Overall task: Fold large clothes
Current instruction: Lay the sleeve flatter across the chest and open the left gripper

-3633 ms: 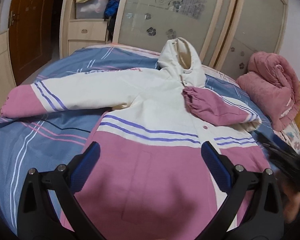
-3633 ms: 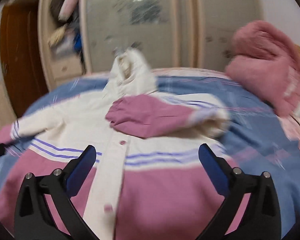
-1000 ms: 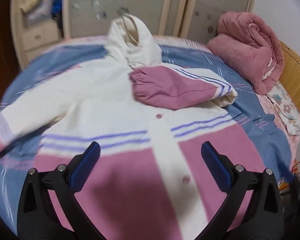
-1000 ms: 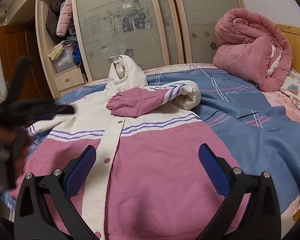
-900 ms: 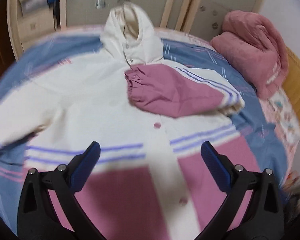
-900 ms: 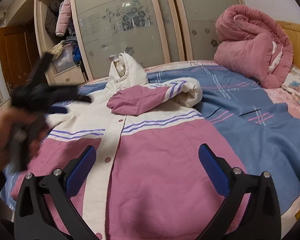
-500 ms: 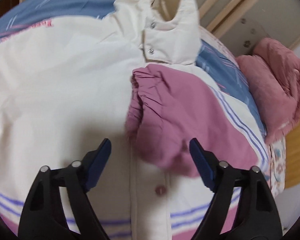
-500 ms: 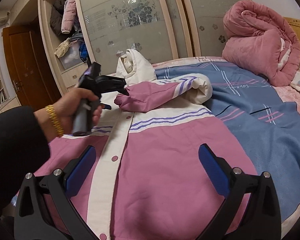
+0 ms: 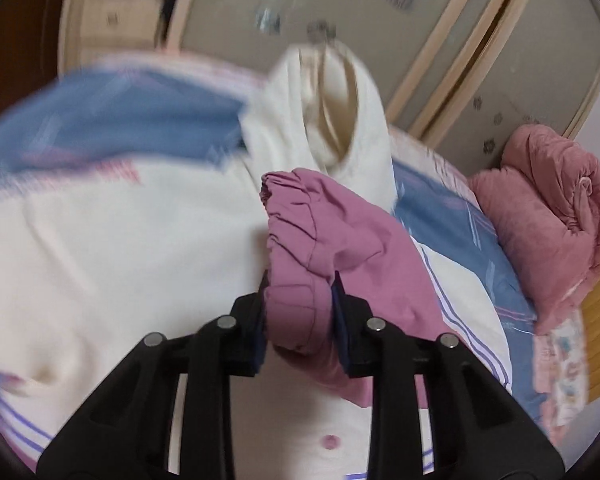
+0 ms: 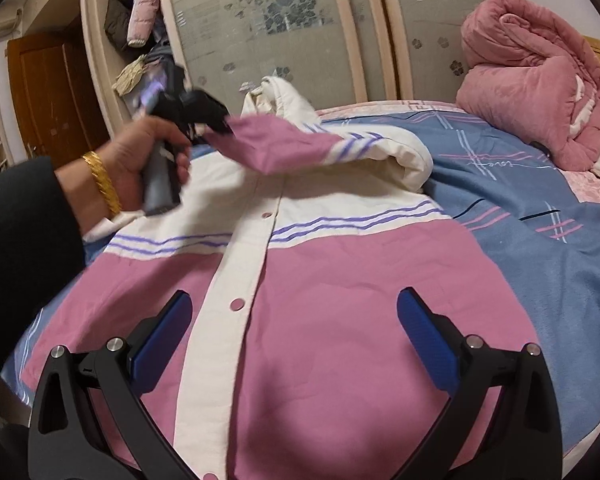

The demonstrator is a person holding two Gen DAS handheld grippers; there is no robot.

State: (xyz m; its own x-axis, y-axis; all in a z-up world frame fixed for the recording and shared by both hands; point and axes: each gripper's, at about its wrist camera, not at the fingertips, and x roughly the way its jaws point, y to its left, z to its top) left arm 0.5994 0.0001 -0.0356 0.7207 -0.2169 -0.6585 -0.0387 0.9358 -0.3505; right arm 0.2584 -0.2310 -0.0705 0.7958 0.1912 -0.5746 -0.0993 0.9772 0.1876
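The left tool [image 9: 298,312] is closing on the pink cuff [image 9: 296,240] at 12 o'clock of the jacket [image 10: 300,300] spread on the bed [image 10: 540,240]; pinch it firmly before moving it. The right tool [image 10: 292,340] hangs released at 6 o'clock

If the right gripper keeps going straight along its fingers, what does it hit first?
Most likely the pink front of the jacket, near its white button placket. The right gripper is open and empty above it; depth is uncertain.
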